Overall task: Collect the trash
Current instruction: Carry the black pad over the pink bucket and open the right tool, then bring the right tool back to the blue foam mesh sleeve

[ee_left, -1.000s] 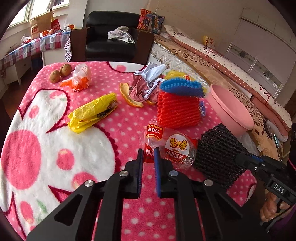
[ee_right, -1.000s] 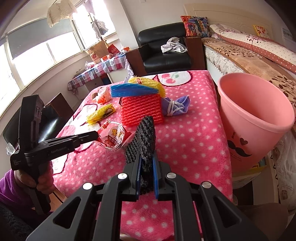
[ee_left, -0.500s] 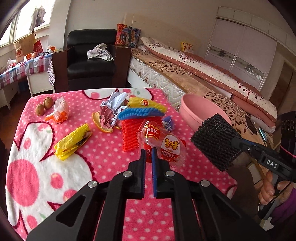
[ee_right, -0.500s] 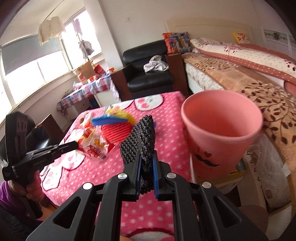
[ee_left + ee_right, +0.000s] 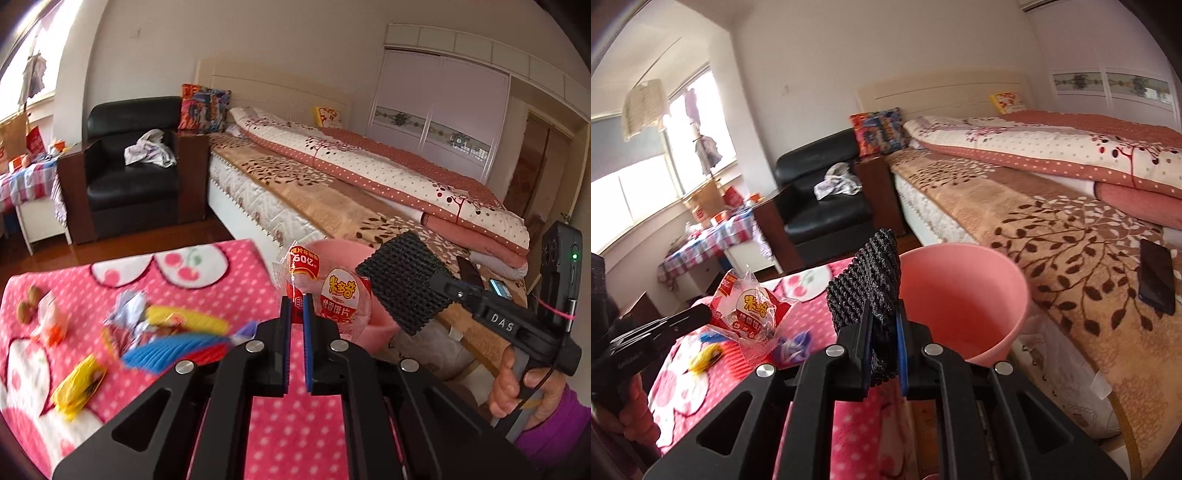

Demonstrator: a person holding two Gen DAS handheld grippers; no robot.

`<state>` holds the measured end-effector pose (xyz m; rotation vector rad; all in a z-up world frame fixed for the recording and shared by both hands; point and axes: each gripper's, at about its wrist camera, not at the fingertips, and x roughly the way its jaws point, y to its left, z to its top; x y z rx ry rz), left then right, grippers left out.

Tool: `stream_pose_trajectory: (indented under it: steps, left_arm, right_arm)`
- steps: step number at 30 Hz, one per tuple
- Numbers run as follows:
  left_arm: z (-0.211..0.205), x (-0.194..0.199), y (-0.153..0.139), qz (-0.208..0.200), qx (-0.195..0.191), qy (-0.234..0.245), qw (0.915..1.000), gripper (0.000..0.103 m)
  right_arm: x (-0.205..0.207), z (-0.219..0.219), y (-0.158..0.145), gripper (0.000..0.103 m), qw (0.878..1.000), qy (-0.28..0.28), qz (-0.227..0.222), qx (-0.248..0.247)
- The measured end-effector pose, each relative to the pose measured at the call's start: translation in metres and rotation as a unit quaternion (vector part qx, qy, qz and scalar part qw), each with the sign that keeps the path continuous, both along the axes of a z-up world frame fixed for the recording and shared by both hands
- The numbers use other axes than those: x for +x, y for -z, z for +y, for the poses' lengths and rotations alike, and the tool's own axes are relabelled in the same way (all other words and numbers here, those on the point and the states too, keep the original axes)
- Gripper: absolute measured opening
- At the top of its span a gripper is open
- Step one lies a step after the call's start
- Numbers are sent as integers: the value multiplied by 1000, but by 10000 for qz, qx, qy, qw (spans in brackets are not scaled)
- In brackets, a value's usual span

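Pink plastic, the waste bin (image 5: 376,325) shows only as a rim and wall behind the clear snack wrapper (image 5: 328,291) in the left wrist view; its inside is hidden there. The left claw (image 5: 294,306) is clenched on that wrapper's lower edge, lifted above the table (image 5: 295,424). To the right, the right claw (image 5: 448,286) holds the black foam net (image 5: 402,280) level, a hand gripping its handle.

From the right wrist view, the bin (image 5: 964,291) gapes just beyond the right claw (image 5: 882,325), its visible interior bare pink. The net (image 5: 871,280) stands upright, pinched between the blue pads. The left claw's tip (image 5: 696,315) carries the wrapper (image 5: 753,314) over the table (image 5: 812,314).
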<state>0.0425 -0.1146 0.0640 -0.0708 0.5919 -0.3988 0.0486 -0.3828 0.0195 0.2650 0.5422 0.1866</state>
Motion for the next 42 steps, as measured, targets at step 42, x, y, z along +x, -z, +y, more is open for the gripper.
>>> stream_pose_trajectory:
  steps: [42]
  left_arm:
    - [-89,31,32,39,282,542,9981,35]
  right_arm:
    - [22,-23,46,38,9982,458,342,-164]
